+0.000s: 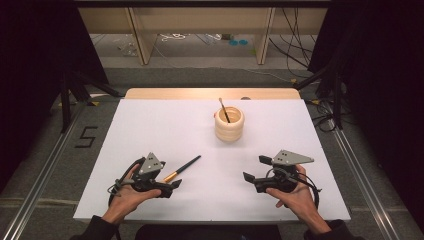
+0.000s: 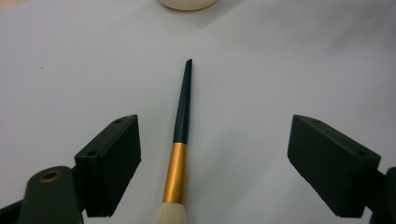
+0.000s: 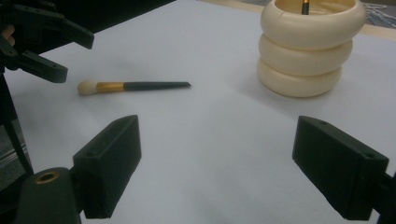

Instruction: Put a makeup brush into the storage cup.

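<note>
Left gripper view: your left hand-held gripper (image 2: 212,163) is spread wide w/ the brush (image 2: 180,154) lying flat on the desk (image 2: 303,60) between the jaws, nearer one of them, not touched. Gold band & pale bristles sit at the jaw end, dark handle points away toward the cup (image 2: 188,3) — prob. lined up so you can close on the band/handle and lift.

High view: right hand-held gripper (image 1: 255,170) is also spread, holding nothing, parked low on the desk, well apart from the brush (image 1: 182,169). Cup (image 1: 229,124) stands upright mid-desk toward the far side, one brush (image 1: 224,110) already leaning in it.

Room: bare white top btw. brush & cup, nothing in the path. Left hand sits near the front edge; desk edges L/R are well clear of both grippers.
</note>
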`<move>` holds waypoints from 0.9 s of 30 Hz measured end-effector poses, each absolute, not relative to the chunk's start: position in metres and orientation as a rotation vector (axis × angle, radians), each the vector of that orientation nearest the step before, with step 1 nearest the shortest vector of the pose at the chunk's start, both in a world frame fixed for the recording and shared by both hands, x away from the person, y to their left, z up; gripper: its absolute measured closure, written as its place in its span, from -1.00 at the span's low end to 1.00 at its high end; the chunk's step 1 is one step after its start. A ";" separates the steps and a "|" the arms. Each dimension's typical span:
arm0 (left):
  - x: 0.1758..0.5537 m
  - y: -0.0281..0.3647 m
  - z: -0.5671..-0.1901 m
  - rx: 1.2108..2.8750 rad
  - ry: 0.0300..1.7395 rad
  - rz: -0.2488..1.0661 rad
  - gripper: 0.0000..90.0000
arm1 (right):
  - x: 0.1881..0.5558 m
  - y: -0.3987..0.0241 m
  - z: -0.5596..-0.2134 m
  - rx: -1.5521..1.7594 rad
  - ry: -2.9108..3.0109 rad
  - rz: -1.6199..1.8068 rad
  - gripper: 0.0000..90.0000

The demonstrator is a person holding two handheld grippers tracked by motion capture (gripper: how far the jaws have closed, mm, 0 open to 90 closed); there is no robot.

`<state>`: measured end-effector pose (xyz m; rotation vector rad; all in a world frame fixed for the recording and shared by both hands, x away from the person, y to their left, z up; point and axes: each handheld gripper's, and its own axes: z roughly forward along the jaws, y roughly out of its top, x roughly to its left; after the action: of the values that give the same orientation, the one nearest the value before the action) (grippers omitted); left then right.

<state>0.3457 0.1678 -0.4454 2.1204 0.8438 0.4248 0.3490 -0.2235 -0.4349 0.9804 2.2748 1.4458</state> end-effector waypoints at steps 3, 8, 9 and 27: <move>0.349 0.166 -0.443 2.135 0.826 0.430 -0.64 | 0.349 -0.224 -0.435 0.979 2.276 1.435 -0.64; 0.356 0.165 -0.439 2.206 0.793 0.423 -0.64 | 0.349 -0.224 -0.435 0.977 2.287 1.439 -0.64; 0.358 0.165 -0.438 2.230 0.789 0.423 -0.64 | 0.349 -0.224 -0.435 0.974 2.286 1.432 -0.64; 0.393 0.151 -0.439 2.505 0.770 0.309 -0.36 | 0.349 -0.222 -0.437 0.968 2.311 1.428 -0.63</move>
<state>0.3933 0.1509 -0.4394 2.5050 0.7697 0.3095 0.3492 -0.2220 -0.4366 0.9683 2.3113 1.4279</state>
